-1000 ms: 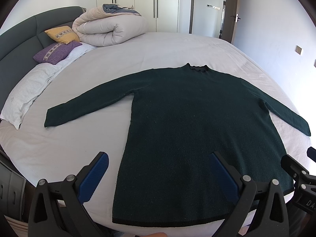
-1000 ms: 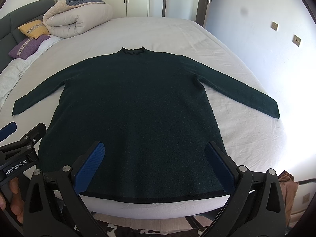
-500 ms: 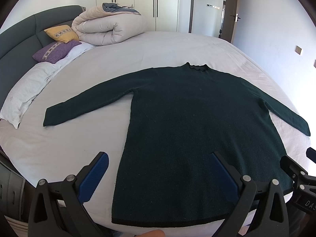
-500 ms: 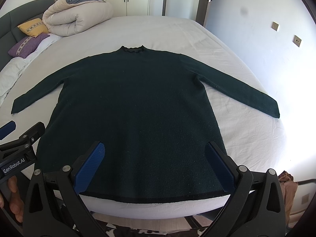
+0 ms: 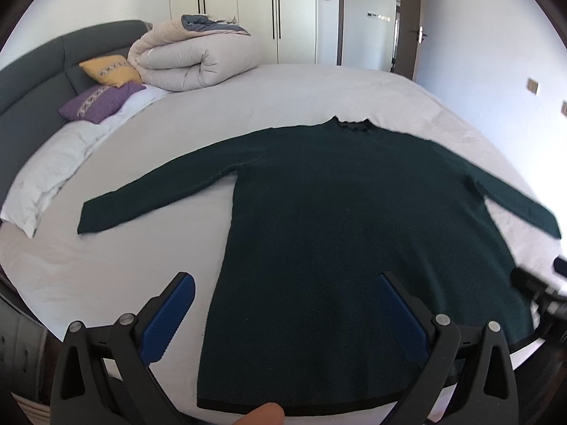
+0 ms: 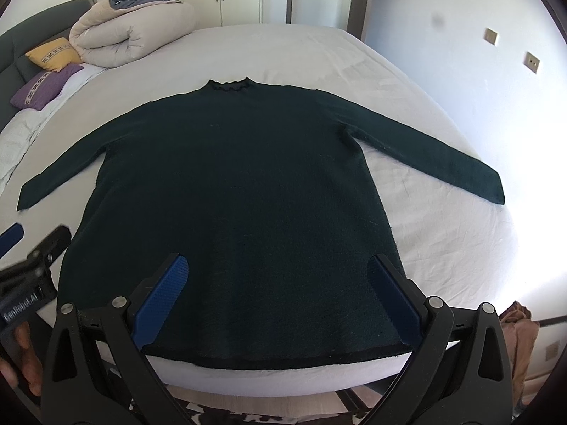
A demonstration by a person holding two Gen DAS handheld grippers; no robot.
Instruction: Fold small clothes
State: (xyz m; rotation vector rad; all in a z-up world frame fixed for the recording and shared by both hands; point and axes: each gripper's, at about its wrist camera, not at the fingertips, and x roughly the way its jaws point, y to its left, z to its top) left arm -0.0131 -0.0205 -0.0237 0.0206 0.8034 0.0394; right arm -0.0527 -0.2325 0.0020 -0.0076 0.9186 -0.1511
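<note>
A dark green long-sleeved sweater (image 5: 340,226) (image 6: 234,205) lies flat on the white bed (image 5: 106,258) (image 6: 436,226), collar far, hem at the near edge, both sleeves spread out. My left gripper (image 5: 287,290) hovers open above the hem's left half, blue pads wide apart, holding nothing. Over the hem's right half my right gripper (image 6: 276,272) is open too and holds nothing. Each gripper shows at the edge of the other's view.
A rolled beige duvet (image 5: 198,56) (image 6: 134,28) and yellow (image 5: 106,72) and purple (image 5: 99,104) cushions sit at the head of the bed by the grey headboard (image 5: 35,78). White wardrobes and a door stand behind. A wall runs along the right.
Both grippers have shifted slightly; the sweater sits a little differently in each view. The sweater itself has not moved, and both grippers stay open.
</note>
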